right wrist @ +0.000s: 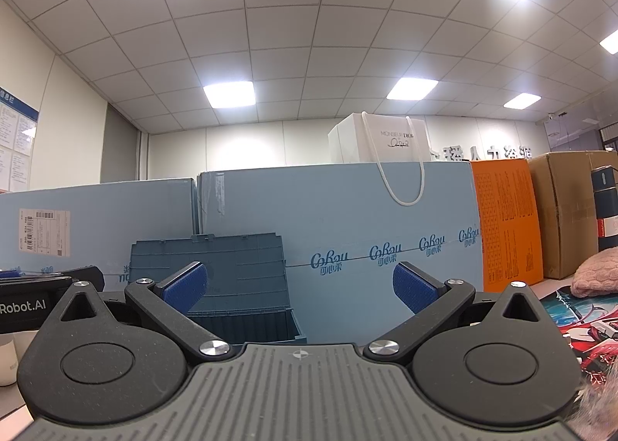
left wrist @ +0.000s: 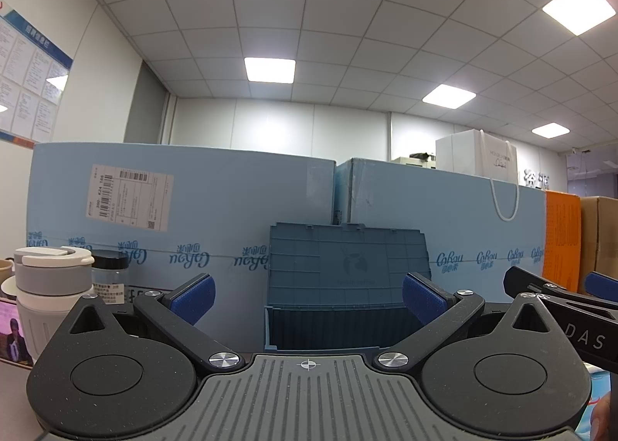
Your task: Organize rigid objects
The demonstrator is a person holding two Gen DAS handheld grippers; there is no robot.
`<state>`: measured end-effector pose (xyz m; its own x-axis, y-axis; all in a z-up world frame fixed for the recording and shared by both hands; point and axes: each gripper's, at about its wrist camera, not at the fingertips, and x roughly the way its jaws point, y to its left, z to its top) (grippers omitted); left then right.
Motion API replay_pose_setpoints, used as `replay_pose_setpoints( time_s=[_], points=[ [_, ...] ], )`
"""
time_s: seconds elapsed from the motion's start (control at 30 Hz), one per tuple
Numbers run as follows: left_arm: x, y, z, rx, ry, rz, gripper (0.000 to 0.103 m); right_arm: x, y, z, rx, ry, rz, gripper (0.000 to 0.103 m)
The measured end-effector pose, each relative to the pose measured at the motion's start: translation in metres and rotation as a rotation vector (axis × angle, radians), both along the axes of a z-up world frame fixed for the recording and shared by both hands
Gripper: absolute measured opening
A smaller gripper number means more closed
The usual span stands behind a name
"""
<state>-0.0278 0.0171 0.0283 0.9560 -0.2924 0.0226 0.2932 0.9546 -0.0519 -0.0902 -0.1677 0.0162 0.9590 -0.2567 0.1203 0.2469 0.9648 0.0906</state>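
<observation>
You've got the storage bin [left wrist: 347, 309] w/ its lid [left wrist: 347, 259] up straight ahead, cartons [left wrist: 231, 201] stacked behind it, a paper bag [left wrist: 477, 157] on top of the right carton, a cup [left wrist: 54, 294] & jar [left wrist: 110, 279] at left.

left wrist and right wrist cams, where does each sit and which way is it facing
Left wrist: on the left gripper, facing forward at the open blue storage box, centred between the spread jaws; the right gripper shows at the right edge.
Right wrist: on the right gripper, facing forward; the storage box sits left, with the left gripper beside it.
Shared: storage box, light blue cartons, white paper bag.
</observation>
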Motion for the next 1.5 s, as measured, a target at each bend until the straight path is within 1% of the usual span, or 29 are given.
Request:
replay_pose_setpoints(
  time_s=[0.37, 0.73, 0.9, 1.1, 1.37, 1.5],
  points=[
    [0.0012, 0.0032, 0.0006, -0.015, 0.005, 0.002, 0.103, 0.0001, 0.0012, 0.0004, -0.005, 0.003, -0.001, 0.103],
    [0.0003, 0.0038, 0.0011, -0.022, -0.001, 0.044, 0.103, 0.0009, 0.0021, -0.0005, -0.017, 0.000, -0.007, 0.103],
    [-0.0002, 0.0050, 0.0019, -0.032, 0.001, 0.042, 0.103, 0.0027, 0.0033, -0.0019, -0.028, 0.006, -0.010, 0.103],
    [-0.0009, 0.0031, 0.0009, -0.023, -0.002, 0.045, 0.103, 0.0026, 0.0054, -0.0026, -0.049, 0.004, -0.015, 0.103],
    [0.0000, 0.0020, 0.0000, -0.019, 0.000, 0.048, 0.103, 0.0058, 0.0048, -0.0031, -0.047, 0.017, -0.019, 0.103],
    [0.0021, 0.0011, -0.0011, -0.010, 0.008, 0.069, 0.103, 0.0078, 0.0047, -0.0035, -0.049, 0.026, -0.021, 0.103]
  ],
)
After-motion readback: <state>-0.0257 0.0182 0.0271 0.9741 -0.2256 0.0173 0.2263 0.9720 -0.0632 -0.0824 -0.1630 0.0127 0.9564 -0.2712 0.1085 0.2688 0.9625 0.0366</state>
